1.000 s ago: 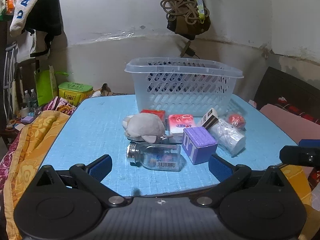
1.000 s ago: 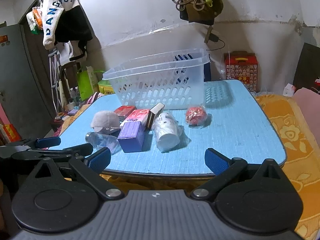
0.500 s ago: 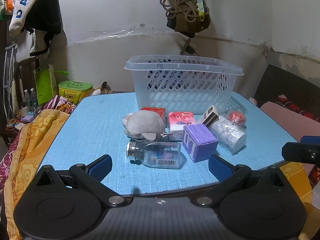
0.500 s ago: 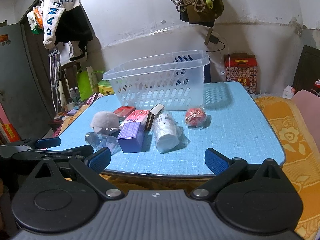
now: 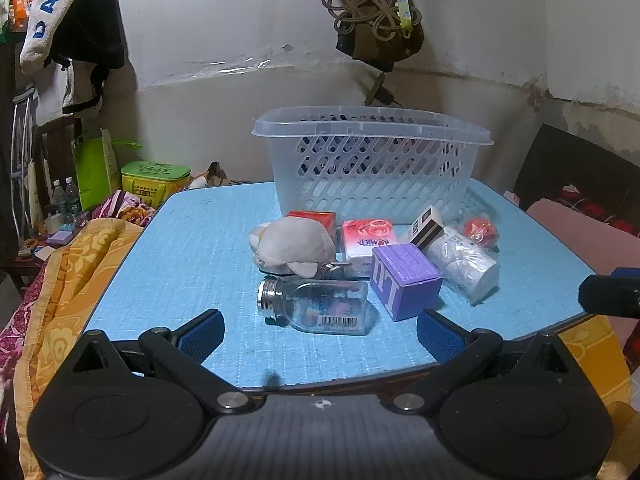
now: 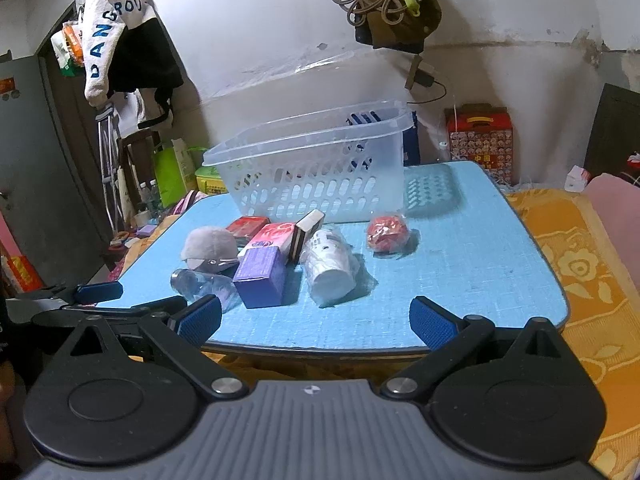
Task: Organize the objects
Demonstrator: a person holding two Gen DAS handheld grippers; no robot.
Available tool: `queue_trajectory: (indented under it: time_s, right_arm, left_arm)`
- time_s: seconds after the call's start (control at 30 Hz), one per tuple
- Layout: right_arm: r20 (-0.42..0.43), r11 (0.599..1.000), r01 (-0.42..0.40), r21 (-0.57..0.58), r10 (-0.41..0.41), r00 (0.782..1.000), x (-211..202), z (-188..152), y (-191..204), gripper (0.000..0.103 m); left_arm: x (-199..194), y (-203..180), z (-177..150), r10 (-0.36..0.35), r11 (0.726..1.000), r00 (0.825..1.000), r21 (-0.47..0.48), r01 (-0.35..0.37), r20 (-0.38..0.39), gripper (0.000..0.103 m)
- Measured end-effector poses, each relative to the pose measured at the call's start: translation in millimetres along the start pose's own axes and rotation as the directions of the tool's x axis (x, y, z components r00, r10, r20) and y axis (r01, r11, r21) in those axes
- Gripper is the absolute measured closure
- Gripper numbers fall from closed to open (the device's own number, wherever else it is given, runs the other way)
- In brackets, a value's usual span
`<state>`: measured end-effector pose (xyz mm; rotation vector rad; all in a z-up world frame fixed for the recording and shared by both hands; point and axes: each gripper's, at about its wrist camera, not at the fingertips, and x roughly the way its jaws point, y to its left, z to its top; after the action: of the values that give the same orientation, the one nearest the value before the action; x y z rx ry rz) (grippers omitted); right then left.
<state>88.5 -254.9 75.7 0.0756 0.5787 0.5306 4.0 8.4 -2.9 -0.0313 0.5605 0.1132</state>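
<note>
Left wrist view takes in the whole blue counter (image 5: 192, 248), with the clear plastic basket (image 5: 372, 172) standing at its far side and nothing visible in it yet. Just in front of it the loose things are crowded together, some touching: a bagged stack of white cups (image 5: 464, 264) lying on its side, light and crushable under slippery film, best pinched across the middle; a grey plush toy (image 5: 296, 246), soft enough to squeeze anywhere; a purple box (image 5: 404, 280), stiff card with flat faces that should grip well; a glass bottle (image 5: 316, 304) on its side, probably the heaviest, slick and breakable, safest taken across the body near the metal neck; a pink tissue pack (image 5: 366, 240); and a small red wrapped ball (image 5: 480, 232) off to the right. Left tool (image 5: 320, 330) hovers low at the near edge, jaws spread wide and empty, the bottle nearest. Right tool (image 6: 316, 320) hangs before the counter's edge, equally wide, holding nothing.
</note>
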Motion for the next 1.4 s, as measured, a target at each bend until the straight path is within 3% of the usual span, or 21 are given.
queue_trajectory:
  time_s: [0.23,0.4,0.47,0.57,0.67,0.77,0.87,0.93,1.03,1.23,1.4]
  right_arm:
    - [0.014,1.000,0.001,-0.001,-0.001,1.000,-2.0,-1.7,-2.5,0.000]
    - [0.171,0.999,0.022,-0.041,-0.015,0.985,-14.4,-4.7,-1.2,0.000]
    - [0.197,0.998,0.025,-0.064,-0.012,0.980,-13.1,3.4,-2.9,0.000]
    - [0.148,0.992,0.059,-0.114,-0.042,0.988,9.3,24.6,-6.2,0.000]
    - [0.074,0.992,0.079,-0.099,-0.072,0.995,42.4,49.7,-13.8,0.000]
    - [-0.015,1.000,0.028,0.005,-0.028,0.999,70.0,69.1,-26.8,0.000]
    - [-0.029,0.997,-0.036,0.070,0.038,0.999,69.9,54.2,-40.6,0.000]
    - [-0.049,0.999,-0.024,0.044,0.026,0.998,69.5,42.7,-43.0,0.000]
    - [-0.091,0.999,0.021,-0.033,-0.024,0.996,77.3,33.3,-41.4,0.001]
    - [-0.156,0.995,-0.019,-0.093,0.004,0.988,89.1,28.2,-22.5,0.008]
    - [-0.182,0.991,-0.017,-0.132,-0.007,0.983,98.2,25.8,-9.4,0.009]
  left_arm:
    - [0.3,-2.3,-0.3,0.005,1.000,1.000,0.008,-0.005,-0.003,0.000]
    - [-9.9,6.0,7.1,-0.079,0.997,0.997,-0.026,0.079,0.013,0.002]
    - [-15.2,11.4,18.3,-0.122,0.992,0.992,-0.019,0.122,0.018,0.002]
    - [-15.8,14.5,39.6,-0.119,0.992,0.992,0.052,0.117,0.041,0.002]
    - [4.1,16.6,58.1,-0.117,0.987,0.993,0.110,0.117,-0.011,0.006]
    - [31.1,26.5,71.3,-0.143,0.983,0.986,0.102,0.152,-0.089,0.008]
    - [48.7,40.6,64.9,-0.224,0.974,0.964,0.000,0.226,-0.143,0.008]
    - [58.3,43.7,56.4,-0.255,0.966,0.946,-0.017,0.256,-0.199,0.008]
    - [67.3,39.5,45.6,-0.211,0.975,0.946,0.022,0.223,-0.247,0.008]
    - [77.4,31.0,43.3,-0.206,0.973,0.933,0.039,0.227,-0.296,0.008]
    - [89.4,18.2,39.4,-0.144,0.975,0.926,0.111,0.193,-0.349,0.008]
